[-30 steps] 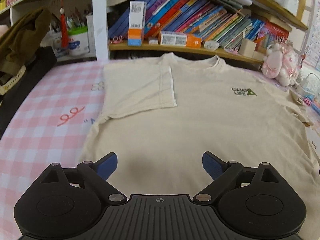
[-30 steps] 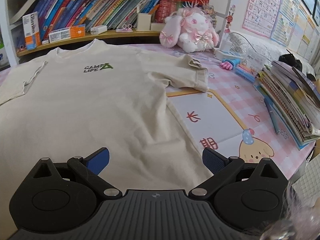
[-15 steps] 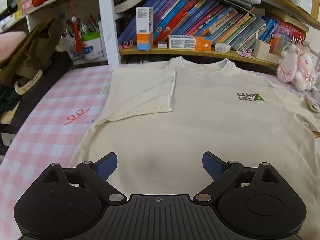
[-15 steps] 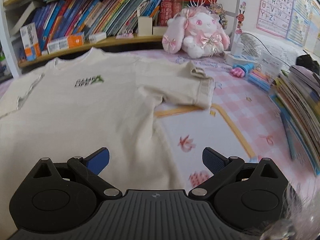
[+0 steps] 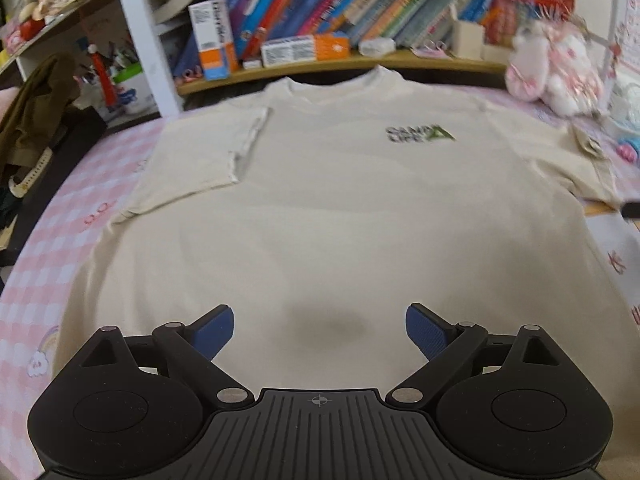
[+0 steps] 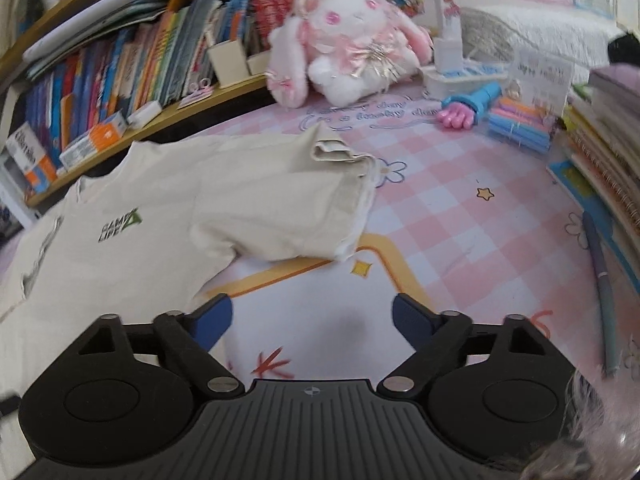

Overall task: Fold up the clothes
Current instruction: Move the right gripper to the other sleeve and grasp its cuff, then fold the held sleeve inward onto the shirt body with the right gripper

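The left gripper (image 5: 319,330) is wide apart with nothing in it, above the cream shirt (image 5: 340,200). The right gripper (image 6: 310,322) is closing on nothing; the shirt's sleeve (image 6: 288,216) lies just past its jaws, the toy bunny (image 6: 344,52) farther back.

Right claw (image 6: 310,318) closing, now facing unfolded sleeve (image 6: 288,208), left claw (image 5: 319,332) recentred over shirt (image 5: 340,208)

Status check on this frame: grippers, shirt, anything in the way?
Left gripper open over shirt body, empty. Right gripper closing, nothing between jaws, short of unfolded sleeve. Beige T-shirt flat, other sleeve folded in. Nothing blocking.
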Available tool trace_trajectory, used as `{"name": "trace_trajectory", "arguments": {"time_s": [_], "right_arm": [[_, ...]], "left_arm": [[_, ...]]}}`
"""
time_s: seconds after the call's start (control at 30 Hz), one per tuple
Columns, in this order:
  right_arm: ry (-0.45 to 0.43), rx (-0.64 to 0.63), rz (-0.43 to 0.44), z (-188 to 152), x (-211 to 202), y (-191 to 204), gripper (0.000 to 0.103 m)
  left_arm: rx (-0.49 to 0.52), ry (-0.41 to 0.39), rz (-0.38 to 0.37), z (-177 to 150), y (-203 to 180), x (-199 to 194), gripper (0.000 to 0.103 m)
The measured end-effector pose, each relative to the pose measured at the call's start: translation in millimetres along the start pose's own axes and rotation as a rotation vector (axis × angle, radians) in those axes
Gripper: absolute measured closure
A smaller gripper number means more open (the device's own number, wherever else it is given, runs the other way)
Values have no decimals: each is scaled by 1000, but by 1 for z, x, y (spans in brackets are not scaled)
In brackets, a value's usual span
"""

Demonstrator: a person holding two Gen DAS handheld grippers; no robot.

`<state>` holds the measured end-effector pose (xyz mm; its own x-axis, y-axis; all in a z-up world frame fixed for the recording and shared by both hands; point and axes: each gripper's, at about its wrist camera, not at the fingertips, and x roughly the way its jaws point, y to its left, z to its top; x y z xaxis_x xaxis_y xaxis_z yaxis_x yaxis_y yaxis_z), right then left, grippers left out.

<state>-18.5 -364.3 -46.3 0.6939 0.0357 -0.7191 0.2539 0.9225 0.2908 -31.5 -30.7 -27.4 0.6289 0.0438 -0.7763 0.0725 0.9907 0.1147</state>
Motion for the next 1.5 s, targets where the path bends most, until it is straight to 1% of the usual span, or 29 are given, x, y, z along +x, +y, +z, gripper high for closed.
{"name": "trace_trajectory", "arguments": {"time_s": [0.03, 0.1, 0.2, 0.3, 0.4, 0.43, 0.47, 0.53, 0.6, 0.67, 0.7, 0.73, 0.77, 0.8, 0.83, 0.87, 0.9, 0.97, 1.0, 1.1, 1.17, 1.27, 1.3, 1.37, 1.5], "right_arm": [[8, 23, 19, 4, 3, -6, 26], [23, 68, 54, 11, 9, -14, 36], [29, 125, 85, 22, 18, -25, 38], [17, 151, 79, 34, 26, -33, 40], [9, 157, 85, 50, 37, -41, 40], [5, 136, 78, 57, 42, -42, 40], [-4, 81, 57, 64, 48, -41, 40], [-27, -57, 3, 75, 61, -35, 40], [-32, -197, -27, 83, 75, -28, 40], [-26, -297, -29, 88, 89, -25, 41], [-22, -323, -20, 89, 94, -25, 41], [-19, -348, -11, 91, 99, -25, 46], [-14, -370, -3, 93, 104, -25, 53], [-9, -377, 5, 95, 107, -26, 58], [-5, -371, 17, 98, 108, -27, 70], [-2, -358, 29, 101, 108, -28, 88], [1, -331, 43, 104, 104, -28, 92], [7, -273, 80, 112, 96, -29, 95], [13, -234, 120, 115, 90, -28, 95], [28, -125, 254, 123, 72, -16, 95], [16, -85, 339, 126, 60, 1, 95], [-17, -49, 413, 130, 50, 36, 95], [-28, -44, 423, 132, 50, 49, 95], [-51, -55, 413, 134, 55, 76, 95], [-58, -57, 382, 128, 77, 132, 95]], "left_arm": [[4, 3, 5, -1, -4, -2, 8], [4, 10, 17, -3, -9, -5, 8], [-2, 20, 36, -6, -14, -8, 8], [-6, 44, 56, -10, -15, -7, 8], [-5, 75, 81, -15, -15, -6, 8], [-4, 87, 92, -17, -15, -5, 8], [-3, 96, 101, -19, -15, -4, 8], [-3, 106, 115, -21, -14, -5, 8], [-2, 111, 127, -24, -14, -7, 8], [2, 119, 133, -26, -14, -9, 8], [5, 122, 135, -27, -14, -10, 8], [6, 124, 138, -28, -13, -10, 8], [7, 126, 140, -29, -13, -11, 8], [8, 128, 141, -30, -12, -11, 8], [7, 128, 142, -31, -12, -11, 8], [5, 125, 142, -31, -11, -12, 8], [4, 122, 141, -31, -10, -12, 8], [1, 119, 135, -31, -8, -10, 8], [-1, 117, 132, -31, -7, -9, 8], [-13, 104, 115, -29, -3, -9, 8], [-13, 80, 95, -25, -1, -13, 8], [1, 22, 60, -22, 2, -22, 8], [6, 7, 51, -22, 4, -24, 8], [13, -8, 40, -22, 9, -27, 8], [8, 1, 35, -27, 25, -31, 8]]}}
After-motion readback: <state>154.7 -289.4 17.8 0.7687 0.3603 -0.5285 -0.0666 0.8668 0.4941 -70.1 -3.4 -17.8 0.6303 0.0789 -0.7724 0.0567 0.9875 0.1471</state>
